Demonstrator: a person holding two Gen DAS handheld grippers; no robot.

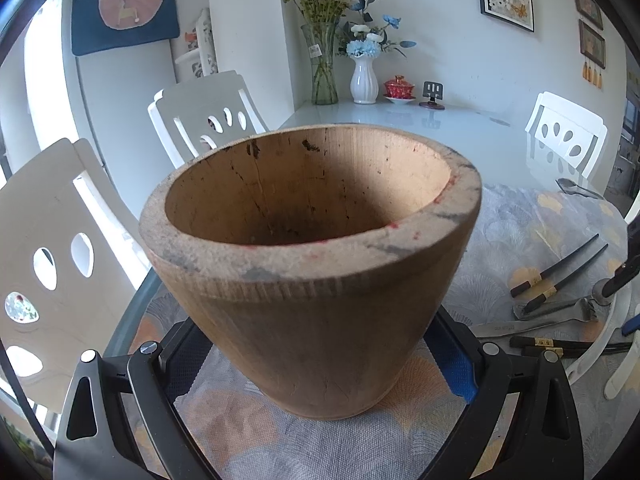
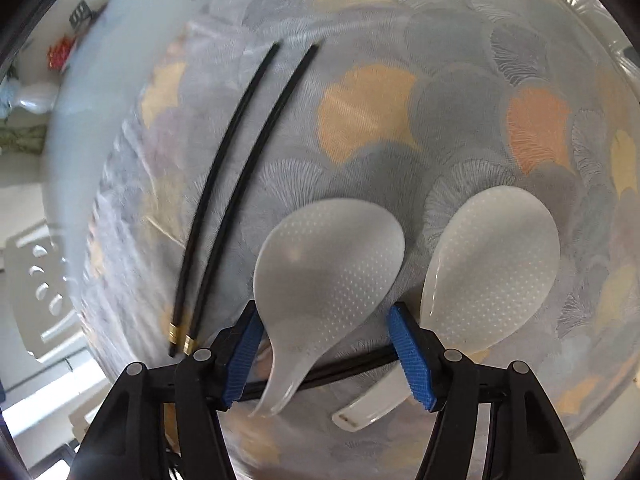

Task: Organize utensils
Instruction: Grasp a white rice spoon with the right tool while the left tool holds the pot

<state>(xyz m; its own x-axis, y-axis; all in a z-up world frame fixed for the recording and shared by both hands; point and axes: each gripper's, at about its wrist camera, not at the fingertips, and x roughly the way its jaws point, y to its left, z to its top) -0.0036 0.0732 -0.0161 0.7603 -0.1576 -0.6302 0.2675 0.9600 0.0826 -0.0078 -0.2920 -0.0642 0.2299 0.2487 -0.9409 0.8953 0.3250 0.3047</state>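
A wooden utensil holder (image 1: 312, 264), empty inside, fills the left wrist view; my left gripper (image 1: 316, 360) is shut on its lower body, one finger on each side. In the right wrist view two translucent white rice paddles lie over a patterned cloth. The left paddle (image 2: 328, 264) sits between my right gripper's (image 2: 324, 344) blue pads (image 2: 412, 356), which press against the edges of its head near the neck. The other paddle (image 2: 488, 268) lies just right of the gripper. A pair of black chopsticks (image 2: 236, 184) with gold bands lies to the left.
Another black chopstick (image 2: 352, 364) runs crosswise under both paddle handles. More chopsticks (image 1: 560, 276), metal utensils (image 1: 552, 312) and a spoon (image 1: 576, 188) lie on the cloth (image 1: 520, 232) right of the holder. Vases (image 1: 363, 80) stand at the far table edge; white chairs (image 1: 208, 116) surround it.
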